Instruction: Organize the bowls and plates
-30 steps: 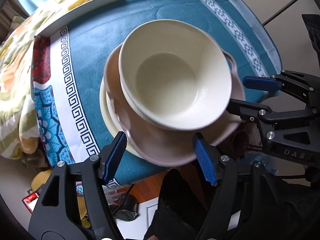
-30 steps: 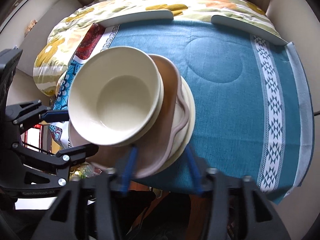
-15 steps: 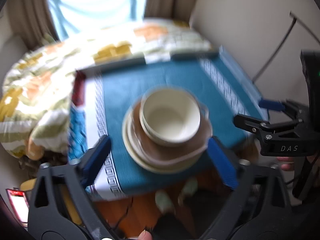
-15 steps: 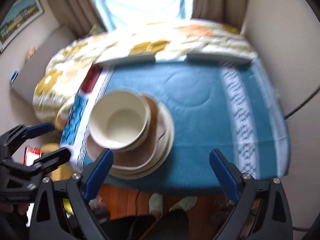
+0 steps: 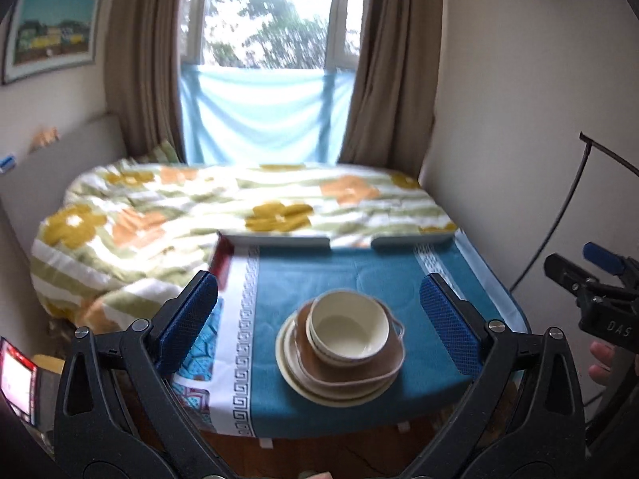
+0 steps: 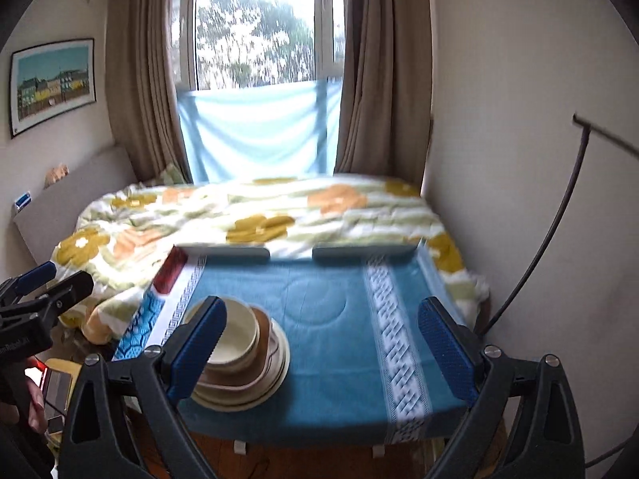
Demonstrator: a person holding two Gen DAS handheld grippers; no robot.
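Left wrist view: a stack of dishes sits near the front edge of a small table (image 5: 359,411) covered with a teal quilted cloth bordered in a white-and-black key pattern. The stack has a cream bowl (image 5: 348,326), round, deep and glossy, on top; beneath it a brown plate (image 5: 383,355) with a wavy, squarish rim; at the bottom a wide cream plate (image 5: 295,375). The left gripper (image 5: 319,319) stands wide open, its blue textured pads either side of the stack and clear of it, holding nothing. Behind the table lies a bed with a soft floral quilt (image 5: 239,203).

Right wrist view: the same stack (image 6: 247,363) stands at the table's front left corner, partly hidden by one blue pad. The right gripper (image 6: 323,343) is also spread wide and empty. The left gripper's black frame shows at the left edge, held by a hand (image 6: 34,407).
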